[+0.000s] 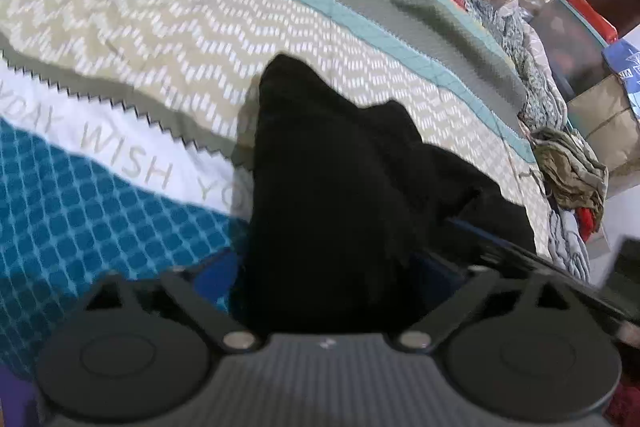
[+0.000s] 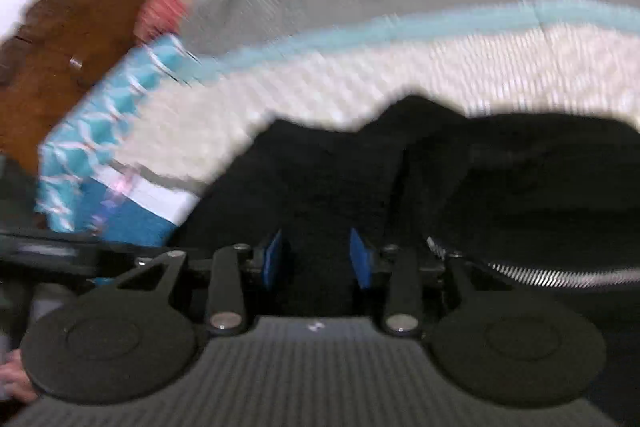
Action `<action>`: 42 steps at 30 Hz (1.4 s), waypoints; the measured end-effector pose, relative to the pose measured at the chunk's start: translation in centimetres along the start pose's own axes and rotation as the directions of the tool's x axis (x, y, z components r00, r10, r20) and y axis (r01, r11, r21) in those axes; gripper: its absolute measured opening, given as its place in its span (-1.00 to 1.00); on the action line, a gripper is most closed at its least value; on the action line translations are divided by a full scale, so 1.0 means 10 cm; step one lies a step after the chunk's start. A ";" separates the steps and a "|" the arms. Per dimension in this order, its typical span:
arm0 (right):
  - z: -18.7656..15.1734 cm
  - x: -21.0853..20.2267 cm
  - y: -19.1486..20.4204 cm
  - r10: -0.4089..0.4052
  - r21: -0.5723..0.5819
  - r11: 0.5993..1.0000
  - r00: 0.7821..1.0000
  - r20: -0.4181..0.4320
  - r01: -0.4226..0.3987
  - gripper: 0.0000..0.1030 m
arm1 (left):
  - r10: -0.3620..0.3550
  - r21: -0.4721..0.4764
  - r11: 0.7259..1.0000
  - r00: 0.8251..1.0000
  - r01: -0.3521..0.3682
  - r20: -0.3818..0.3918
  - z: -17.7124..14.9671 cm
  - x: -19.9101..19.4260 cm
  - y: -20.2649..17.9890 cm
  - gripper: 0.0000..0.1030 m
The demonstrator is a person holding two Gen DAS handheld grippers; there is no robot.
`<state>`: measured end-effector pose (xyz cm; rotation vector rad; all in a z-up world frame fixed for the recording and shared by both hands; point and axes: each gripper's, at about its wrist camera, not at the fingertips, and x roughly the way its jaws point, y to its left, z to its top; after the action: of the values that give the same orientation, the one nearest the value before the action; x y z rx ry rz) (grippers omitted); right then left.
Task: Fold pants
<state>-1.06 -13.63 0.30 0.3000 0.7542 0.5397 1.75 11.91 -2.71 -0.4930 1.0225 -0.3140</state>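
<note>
the left claw [image 1: 320,267] stands spread around loose black pants [image 1: 340,187] on the bed [image 1: 160,27], the right claw [image 2: 316,259] pinching cloth between its pads; best smooth the fold flat before letting go.

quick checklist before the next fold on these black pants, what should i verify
1. Left tongs let go: ok, they stand wide, black pants loose between them.
2. Right tongs gripping cloth: cannot tell, blue pads flank the fabric, picture blurred.
3. Pants lie on the bedspread: ok.
4. Pants lie flat: not ok, bunched into peaks.
5. Zipper tucked in: not ok, exposed.
6. Olive clothes pile clear of pants: ok.
</note>
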 end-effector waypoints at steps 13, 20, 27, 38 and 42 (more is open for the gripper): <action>-0.21 0.41 -0.12 -0.064 0.102 0.992 0.993 -0.096 0.074 -0.16 | 0.040 0.044 0.998 0.999 -0.038 -0.028 0.14 0.29 -0.19 -0.18; -0.11 0.17 -0.12 -0.022 0.144 0.989 0.999 -0.046 0.029 -0.15 | 0.074 0.119 0.990 0.997 -0.075 0.015 0.10 0.18 -0.38 -0.23; -0.04 -0.57 -0.42 -0.217 0.133 0.972 0.962 0.168 0.196 -0.02 | 0.087 0.095 0.992 0.996 -0.087 0.002 0.11 0.20 -0.31 0.09; -0.29 -0.87 -1.65 -0.399 0.353 0.869 0.913 0.087 0.346 0.04 | 0.150 0.145 0.978 0.989 -0.151 0.016 0.06 0.33 -0.38 -0.32; -0.12 -0.85 -1.35 -0.426 0.246 0.891 0.891 0.159 0.382 -0.73 | 0.163 0.180 0.968 0.984 -0.174 0.074 0.07 0.13 -0.51 -0.48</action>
<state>-2.30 -29.46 -1.74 0.3752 0.6443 0.0268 2.93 7.17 -0.68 -0.2429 0.9605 -0.2392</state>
